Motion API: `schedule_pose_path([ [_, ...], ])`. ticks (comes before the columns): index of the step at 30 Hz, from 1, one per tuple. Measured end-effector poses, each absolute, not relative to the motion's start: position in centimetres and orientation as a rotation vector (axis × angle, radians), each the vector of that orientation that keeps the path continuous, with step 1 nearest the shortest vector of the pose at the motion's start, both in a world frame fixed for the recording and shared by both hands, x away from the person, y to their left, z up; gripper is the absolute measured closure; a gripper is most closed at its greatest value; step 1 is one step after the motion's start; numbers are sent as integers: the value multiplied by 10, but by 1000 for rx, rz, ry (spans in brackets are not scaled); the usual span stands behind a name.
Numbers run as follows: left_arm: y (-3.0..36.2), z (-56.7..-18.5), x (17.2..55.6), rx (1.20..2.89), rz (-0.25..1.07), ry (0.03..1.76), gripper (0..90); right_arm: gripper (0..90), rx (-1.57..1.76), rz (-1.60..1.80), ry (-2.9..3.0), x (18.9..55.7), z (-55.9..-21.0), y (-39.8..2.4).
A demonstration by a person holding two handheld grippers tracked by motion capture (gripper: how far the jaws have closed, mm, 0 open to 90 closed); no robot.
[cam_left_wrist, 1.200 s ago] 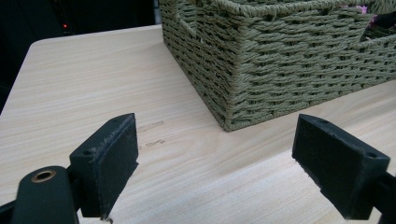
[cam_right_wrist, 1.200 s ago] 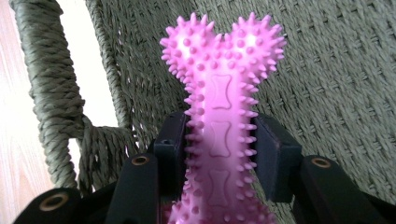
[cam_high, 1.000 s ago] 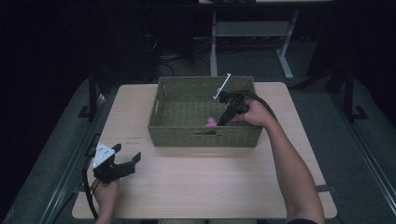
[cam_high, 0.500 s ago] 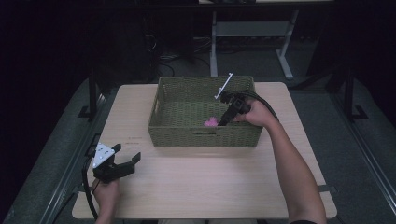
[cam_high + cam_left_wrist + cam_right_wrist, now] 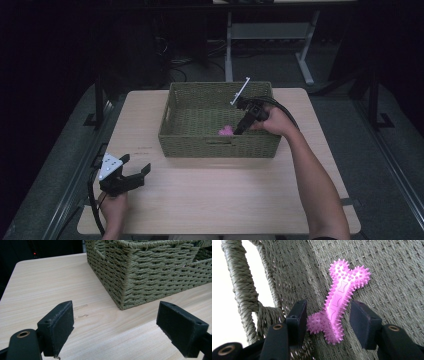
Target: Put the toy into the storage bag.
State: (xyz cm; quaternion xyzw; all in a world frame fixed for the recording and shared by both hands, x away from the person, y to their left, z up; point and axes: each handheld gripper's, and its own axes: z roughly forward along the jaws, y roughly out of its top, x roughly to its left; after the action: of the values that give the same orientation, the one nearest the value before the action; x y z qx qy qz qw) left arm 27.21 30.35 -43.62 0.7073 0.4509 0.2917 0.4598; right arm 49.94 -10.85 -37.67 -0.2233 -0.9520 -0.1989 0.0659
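Reaching into the woven basket (image 5: pixel 220 145) at centre frame of the high view, the right tongs (image 5: pixel 239 131) point down toward a pink spiky bone toy (image 5: pixel 226 131) lying on the basket floor near the front wall. Right hand (image 5: pixel 274 121) grips the tool above the basket's right side, forearm entering from lower right of the frame.

Right gripper view: right tongs (image 5: pixel 328 317) apart, jaws either side of the toy's lower end. Left jaw looks just about touching the spikes, right jaw has a small gap; not clamped. Pink spiky bone toy (image 5: pixel 338 300) lies diagonally, forked end toward upper right of the frame, flat on the weave. Basket (image 5: pixel 402 277) wall with a handle cutout sits at the left of the frame.

Left tongs (image 5: pixel 134 176) at lower left of the high view, resting low over the tabletop (image 5: pixel 225 190), held by the left hand (image 5: pixel 114 207), grey plate on top. Well apart from the basket.

Left gripper view: left tongs (image 5: pixel 115 327) wide apart, nothing between the jaws, bare wood tabletop (image 5: pixel 50 282) beneath. Basket (image 5: pixel 150 272) corner at upper right of the frame, near but not touching the jaws.

A thin white stick-like item (image 5: pixel 240 91) leans at the basket's back rim; too small to identify.
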Motion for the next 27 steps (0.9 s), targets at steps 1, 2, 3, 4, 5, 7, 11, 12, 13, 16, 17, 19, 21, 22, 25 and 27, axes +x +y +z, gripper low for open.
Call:
schedule_pose_path([
  [1,304,-436,272,1742,718,1111,138,470,-677,-599,-2871,499,-377,-109],
  [2,304,-436,272,1742,718,1111,138,470,-677,-599,-2871,499,-377,-109],
  [3,304,-436,272,1740,716,1113,138,464,-684,-600,-2872,499,-376,-109],
  [4,304,-436,272,1740,716,1113,138,464,-684,-600,-2872,499,-376,-109],
  [5,304,-436,272,1740,719,1112,138,462,-685,-601,-2873,499,-375,-110],
  [7,304,-436,272,1740,718,1112,139,451,-690,-613,-2876,498,-372,-111],
  [11,304,-436,272,1743,717,1110,139,447,-687,-630,-2879,496,-367,-113],
  [12,304,-436,272,1744,717,1110,138,447,-690,-636,-2880,494,-365,-113],
  [13,303,-436,272,1744,719,1110,138,442,-686,-647,-2885,493,-361,-114],
  [16,303,-436,272,1742,715,1110,138,438,-692,-666,-2883,492,-358,-116],
  [17,303,-436,272,1744,714,1110,139,435,-689,-673,-2887,491,-356,-117],
  [19,303,-436,272,1743,715,1110,138,432,-699,-686,-2890,490,-352,-119],
  [21,303,-436,272,1740,717,1110,139,428,-699,-695,-2889,489,-350,-121],
  [22,303,-436,272,1739,715,1110,139,424,-705,-698,-2892,488,-348,-123],
  [25,303,-436,272,1742,712,1108,138,418,-715,-712,-2889,487,-345,-126],
  [27,303,-436,272,1743,712,1108,138,415,-723,-716,-2885,486,-343,-127],
])
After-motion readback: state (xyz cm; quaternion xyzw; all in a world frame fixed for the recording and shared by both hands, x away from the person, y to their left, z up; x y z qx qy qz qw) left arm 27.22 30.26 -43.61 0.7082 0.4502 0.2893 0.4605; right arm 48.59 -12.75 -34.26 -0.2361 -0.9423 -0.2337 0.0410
